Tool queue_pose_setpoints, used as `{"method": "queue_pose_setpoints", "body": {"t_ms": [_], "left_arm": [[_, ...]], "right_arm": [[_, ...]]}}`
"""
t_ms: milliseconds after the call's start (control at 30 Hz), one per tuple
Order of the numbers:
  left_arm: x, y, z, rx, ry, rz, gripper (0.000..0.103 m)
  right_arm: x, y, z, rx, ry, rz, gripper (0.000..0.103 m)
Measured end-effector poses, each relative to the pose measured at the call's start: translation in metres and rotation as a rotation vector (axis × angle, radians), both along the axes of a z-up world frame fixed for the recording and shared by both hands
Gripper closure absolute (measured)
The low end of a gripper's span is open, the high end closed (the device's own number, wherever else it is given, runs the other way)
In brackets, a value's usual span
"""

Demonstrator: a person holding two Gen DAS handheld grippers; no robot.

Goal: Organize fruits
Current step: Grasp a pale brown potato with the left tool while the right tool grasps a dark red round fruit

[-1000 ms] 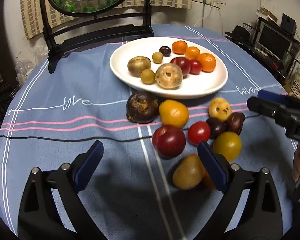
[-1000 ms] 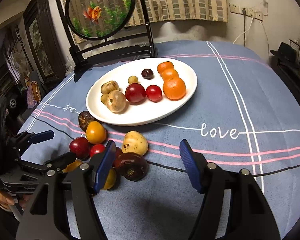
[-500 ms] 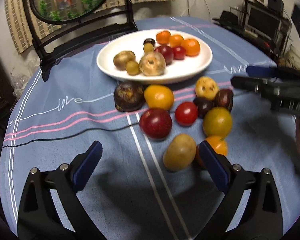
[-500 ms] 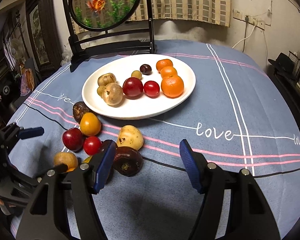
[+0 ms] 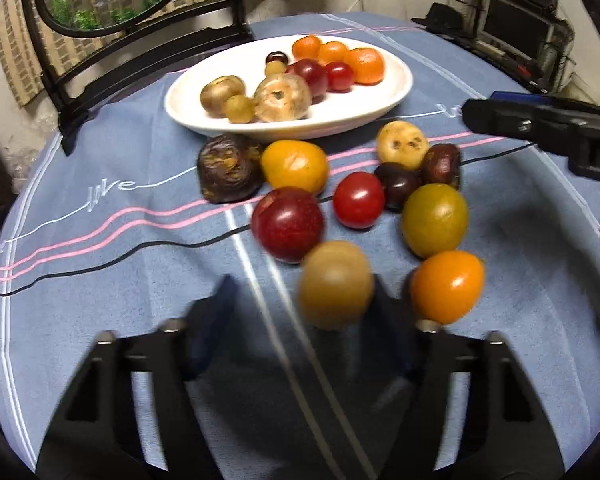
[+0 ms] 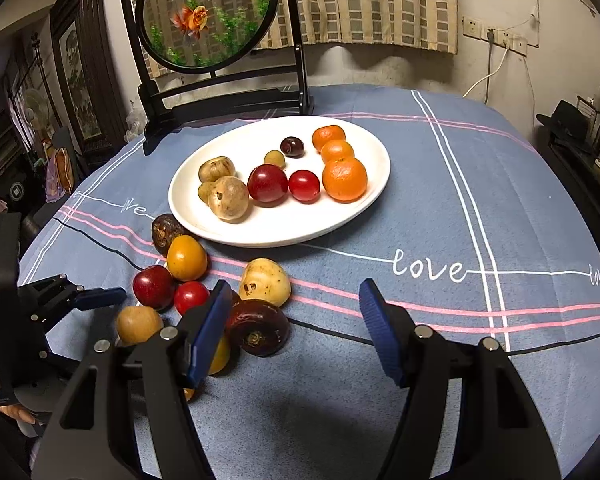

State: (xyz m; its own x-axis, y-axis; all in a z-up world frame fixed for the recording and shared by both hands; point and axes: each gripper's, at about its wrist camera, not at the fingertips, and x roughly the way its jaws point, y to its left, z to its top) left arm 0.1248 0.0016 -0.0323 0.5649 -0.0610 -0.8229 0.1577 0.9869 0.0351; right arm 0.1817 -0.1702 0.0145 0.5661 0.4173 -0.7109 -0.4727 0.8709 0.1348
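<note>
A white plate (image 5: 384,100) (image 6: 340,220) holds several sorted fruits: oranges, red ones and tan ones. Loose fruits lie on the blue cloth in front of it. My left gripper (image 5: 302,282) is closing, motion-blurred, around a tan round fruit (image 5: 336,284) (image 6: 138,324). The fruit lies against the right finger, while the left finger (image 5: 216,320) stands apart from it. Beside it lie a dark red plum (image 5: 288,222), a red tomato (image 5: 358,199), an olive-yellow fruit (image 5: 435,218) and an orange fruit (image 5: 447,286). My right gripper (image 6: 293,296) stands open over the cloth, a dark brown fruit (image 6: 260,332) by its left finger.
A dark wrinkled fruit (image 5: 228,174), an orange-yellow fruit (image 5: 294,166) and a pale spotted fruit (image 5: 402,145) sit near the plate's front rim. A round fish picture on a black stand (image 6: 208,16) rises behind the plate. Cloth right of the "love" lettering (image 6: 428,268) is bare.
The left gripper's fingers have come much closer together around the tan fruit, and the gripper has dipped toward the loose fruits. The right gripper has stayed put.
</note>
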Motion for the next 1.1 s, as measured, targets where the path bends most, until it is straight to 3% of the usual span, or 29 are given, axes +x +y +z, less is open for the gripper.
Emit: {"method": "queue_pose_setpoints", "body": {"t_ms": [33,233,333,600,867,1100], "left_arm": [[-0.002,-0.002,0.001,-0.029,0.004,-0.022,0.068],[-0.003,0.007,0.008,-0.041,-0.017,0.016,0.069],[-0.002,0.017,0.012,-0.059,-0.034,0.059,0.069],[-0.001,0.020,0.012,-0.063,-0.032,0.072,0.069],[0.002,0.018,0.008,-0.060,-0.018,0.068,0.069],[0.004,0.015,-0.001,-0.050,0.010,0.055,0.069]], "right_arm": [[0.000,0.000,0.000,-0.003,0.002,0.003,0.036],[-0.010,0.008,0.004,-0.014,0.012,0.085,0.036],[-0.019,0.018,0.004,-0.107,-0.014,0.133,0.036],[-0.008,-0.001,0.001,-0.119,0.022,0.061,0.036],[-0.018,0.023,-0.032,-0.266,0.113,0.205,0.036],[-0.025,0.052,-0.041,-0.314,-0.021,0.211,0.037]]}}
